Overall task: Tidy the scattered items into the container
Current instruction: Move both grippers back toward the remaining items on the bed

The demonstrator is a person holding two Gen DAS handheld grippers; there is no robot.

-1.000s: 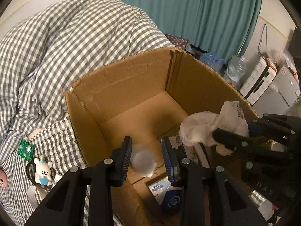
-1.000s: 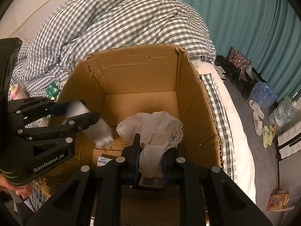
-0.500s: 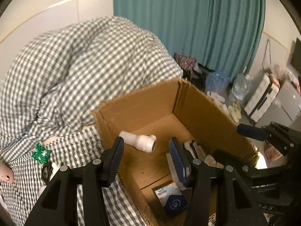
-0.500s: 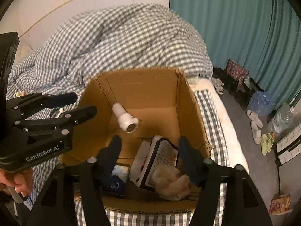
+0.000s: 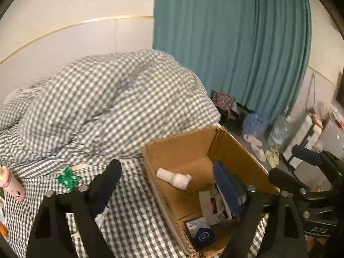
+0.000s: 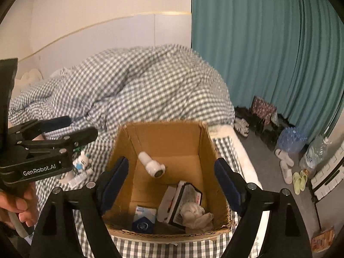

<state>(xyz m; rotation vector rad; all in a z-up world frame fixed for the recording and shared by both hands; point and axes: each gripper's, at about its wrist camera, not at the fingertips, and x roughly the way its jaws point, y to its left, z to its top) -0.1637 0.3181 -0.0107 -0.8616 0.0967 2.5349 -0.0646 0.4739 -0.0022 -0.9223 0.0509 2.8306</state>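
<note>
While both sets of fingers are spread wide and grasp nothing, the left gripper (image 5: 169, 185) and right gripper (image 6: 172, 172) are held above the open brown cardboard box (image 6: 206, 150) on the grey-and-white checked bedding (image 6: 139, 90). Inside the box are seen a white plastic cylinder bottle (image 6: 151, 165) lying tilted against the back wall, a crumpled cream cloth (image 6: 196, 215) at the front right corner, and a blue-and-white carton (image 6: 143, 217) beside a printed packet (image 6: 185, 200)
</note>
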